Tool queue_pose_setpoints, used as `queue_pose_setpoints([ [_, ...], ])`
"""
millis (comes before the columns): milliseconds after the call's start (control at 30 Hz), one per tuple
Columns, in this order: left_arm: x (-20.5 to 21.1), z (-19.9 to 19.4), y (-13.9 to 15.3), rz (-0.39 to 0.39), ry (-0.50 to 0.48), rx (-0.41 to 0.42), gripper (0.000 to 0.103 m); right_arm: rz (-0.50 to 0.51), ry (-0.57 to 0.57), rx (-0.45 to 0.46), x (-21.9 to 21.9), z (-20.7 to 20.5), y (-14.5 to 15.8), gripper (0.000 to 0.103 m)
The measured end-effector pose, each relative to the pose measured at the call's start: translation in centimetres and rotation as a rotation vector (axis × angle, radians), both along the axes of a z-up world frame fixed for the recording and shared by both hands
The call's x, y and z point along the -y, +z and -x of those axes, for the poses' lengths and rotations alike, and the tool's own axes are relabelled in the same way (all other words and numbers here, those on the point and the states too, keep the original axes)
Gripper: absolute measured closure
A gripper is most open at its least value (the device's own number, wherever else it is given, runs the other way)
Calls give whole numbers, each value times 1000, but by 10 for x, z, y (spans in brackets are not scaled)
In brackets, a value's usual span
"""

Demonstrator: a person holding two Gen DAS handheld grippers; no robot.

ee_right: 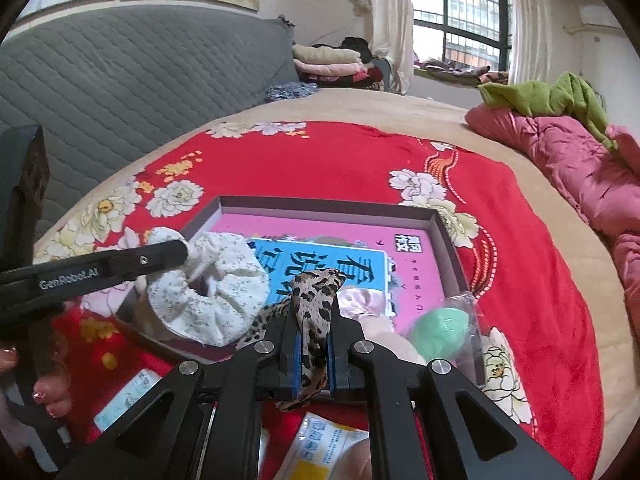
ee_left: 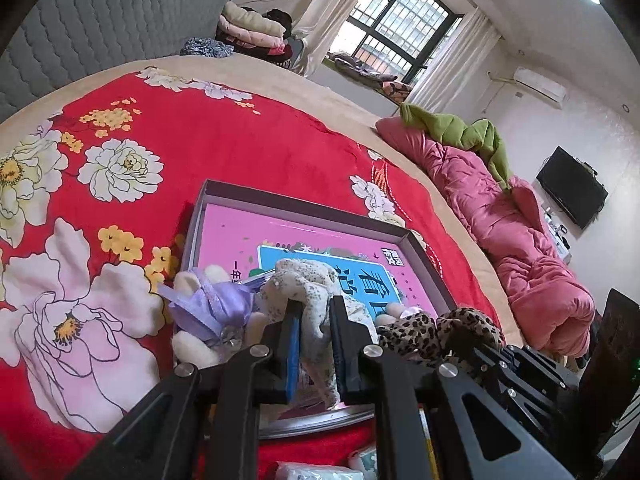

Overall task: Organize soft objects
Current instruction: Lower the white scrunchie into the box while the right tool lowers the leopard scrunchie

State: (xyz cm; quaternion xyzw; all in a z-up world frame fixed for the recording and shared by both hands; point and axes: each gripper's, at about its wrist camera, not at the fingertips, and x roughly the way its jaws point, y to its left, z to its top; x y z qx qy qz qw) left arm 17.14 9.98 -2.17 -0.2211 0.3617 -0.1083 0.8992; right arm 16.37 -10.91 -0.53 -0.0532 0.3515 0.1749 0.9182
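Left gripper (ee_left: 316, 320) clamped on white floral scrunchie (ee_left: 316, 280), right gripper (ee_right: 313, 330) clamped on leopard-print scrunchie (ee_right: 316, 288), both over shallow grey box (ee_right: 320, 204) holding pink book, on red floral bedspread (ee_left: 200, 140).

Lying on the bed (ee_right: 360, 152), near its front edge: a tray (ee_right: 436, 220) with a book (ee_right: 304, 232) inside. Hanging over the tray's near-left corner, between the left tongs (ee_left: 316, 316): a floral scrunchie (ee_right: 224, 300). Sitting just left of it: a plush toy (ee_left: 208, 304). Dangling over the tray's near edge, in the right tongs (ee_right: 312, 320): a leopard scrunchie (ee_right: 316, 292). Resting at the near-right corner: a bagged sponge (ee_right: 440, 330). Piled along the bed's right side: a quilt (ee_right: 560, 160).
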Motion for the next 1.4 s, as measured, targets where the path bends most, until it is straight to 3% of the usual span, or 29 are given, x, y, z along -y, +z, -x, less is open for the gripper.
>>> queue_pose_setpoints([
  [533, 1, -1, -3, -50, 9, -21, 89, 44, -68, -16, 9, -11, -9, 88],
  [933, 2, 0, -4, -55, 11, -28, 89, 35, -114, -16, 17, -15, -8, 76],
  [1067, 1, -1, -5, -57, 14, -32, 89, 2, -123, -17, 23, -13, -5, 64],
  [1400, -3, -1, -6, -52, 29, -39, 89, 2, -135, 28, 34, 1, 11, 52],
])
